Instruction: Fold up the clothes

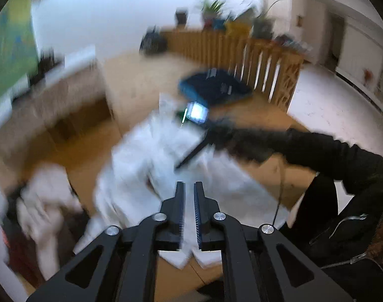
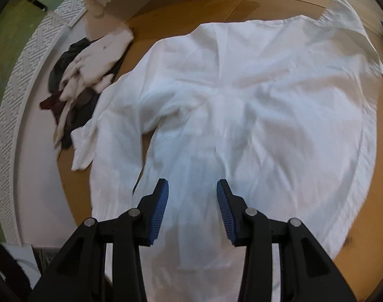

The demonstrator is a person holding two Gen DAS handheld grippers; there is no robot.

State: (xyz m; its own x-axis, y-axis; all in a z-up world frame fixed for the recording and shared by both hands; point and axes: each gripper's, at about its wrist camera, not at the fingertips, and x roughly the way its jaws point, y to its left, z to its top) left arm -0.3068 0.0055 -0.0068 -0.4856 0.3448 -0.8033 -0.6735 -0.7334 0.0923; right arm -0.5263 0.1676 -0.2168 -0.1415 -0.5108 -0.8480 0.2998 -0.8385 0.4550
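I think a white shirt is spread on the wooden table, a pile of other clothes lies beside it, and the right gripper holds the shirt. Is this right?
Not quite. The right wrist view shows the right gripper open above the white shirt, its pads apart and gripping nothing. The rest holds: the shirt is spread on the wooden table, with the pile of other clothes beside it.

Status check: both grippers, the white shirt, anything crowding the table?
Left gripper and right gripper open, both empty. White shirt spread on the table, unfolded. Clothes pile beside its sleeve.
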